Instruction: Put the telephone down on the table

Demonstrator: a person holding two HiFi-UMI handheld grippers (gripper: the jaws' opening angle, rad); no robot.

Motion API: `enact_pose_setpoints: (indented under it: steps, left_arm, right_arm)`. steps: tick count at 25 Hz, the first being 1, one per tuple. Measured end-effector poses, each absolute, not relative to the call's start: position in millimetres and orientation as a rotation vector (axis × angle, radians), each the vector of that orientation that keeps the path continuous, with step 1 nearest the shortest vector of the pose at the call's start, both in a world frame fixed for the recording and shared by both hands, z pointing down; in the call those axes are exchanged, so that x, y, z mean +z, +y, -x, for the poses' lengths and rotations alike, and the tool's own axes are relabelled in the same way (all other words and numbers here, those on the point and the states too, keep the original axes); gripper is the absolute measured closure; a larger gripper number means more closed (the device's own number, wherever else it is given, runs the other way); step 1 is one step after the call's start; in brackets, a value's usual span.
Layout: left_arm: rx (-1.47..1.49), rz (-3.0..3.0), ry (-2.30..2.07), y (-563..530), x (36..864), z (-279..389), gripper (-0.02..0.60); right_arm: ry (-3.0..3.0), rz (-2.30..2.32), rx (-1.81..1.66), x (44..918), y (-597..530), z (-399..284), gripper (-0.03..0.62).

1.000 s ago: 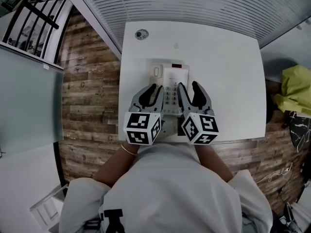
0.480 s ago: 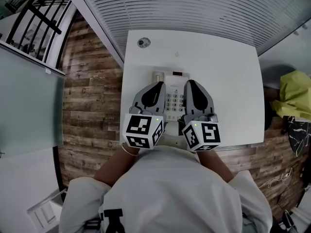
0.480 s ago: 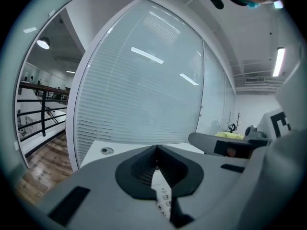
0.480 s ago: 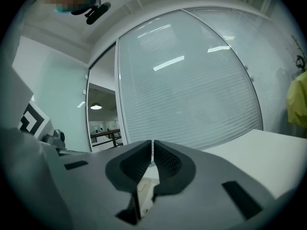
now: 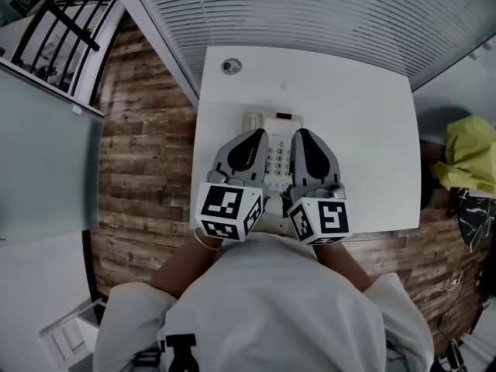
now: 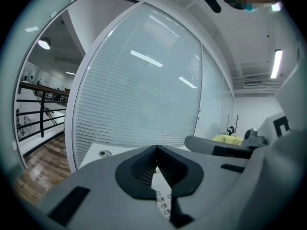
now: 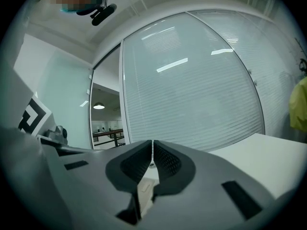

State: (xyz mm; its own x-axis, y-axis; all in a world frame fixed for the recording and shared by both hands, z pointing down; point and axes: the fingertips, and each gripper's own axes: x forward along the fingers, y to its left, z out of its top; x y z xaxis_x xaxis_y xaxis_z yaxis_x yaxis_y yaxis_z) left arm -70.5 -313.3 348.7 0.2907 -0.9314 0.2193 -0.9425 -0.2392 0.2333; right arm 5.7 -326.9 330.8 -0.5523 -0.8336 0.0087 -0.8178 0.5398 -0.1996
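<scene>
We look steeply down on a white square table [image 5: 356, 122] set on a brown wood-plank floor [image 5: 147, 153], with a wall of white slatted blinds [image 5: 310, 10] behind it. A white corded desk telephone with a grey keypad [image 5: 277, 155] lies flat on the tabletop. It sits towards the near edge, roughly midway between the table's left and right sides. A small round fitting [image 5: 230, 66] is near the far left corner, well apart from the telephone.

The person's white-shirted torso [image 5: 271, 301] fills the bottom of the head view. The two grey grippers with black-and-white marker cubes reach forward from it.

The left gripper [image 5: 253, 139] covers the telephone's left side in this view, and the right gripper [image 5: 306, 138] covers its right side. The keypad shows in the strip between them.

In the left gripper view, the left gripper [image 6: 157, 147] has its dark ribbed pads pressed together at the tip, with nothing pinched. A few keypad buttons (small and round) [image 6: 165, 204] show below the jaws.

In the right gripper view, the right gripper [image 7: 152, 142] is also closed to a hairline slit and holds nothing. A pale bit of surface shows beneath it, and we cannot tell what that is.

A yellow-green bundle [image 5: 469, 153] lies off to the right, beyond the table.
</scene>
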Motion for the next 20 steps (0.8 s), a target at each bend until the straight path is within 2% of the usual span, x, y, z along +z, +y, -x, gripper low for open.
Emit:
enact_pose_setpoints:
  steps: [20]
  left_arm:
    - [-0.100, -2.244, -1.844, -252.0, 311.7, 66.8, 0.577]
  right_arm:
    - [2.689, 1.276, -0.255, 302.7, -269.3, -18.1, 0.560]
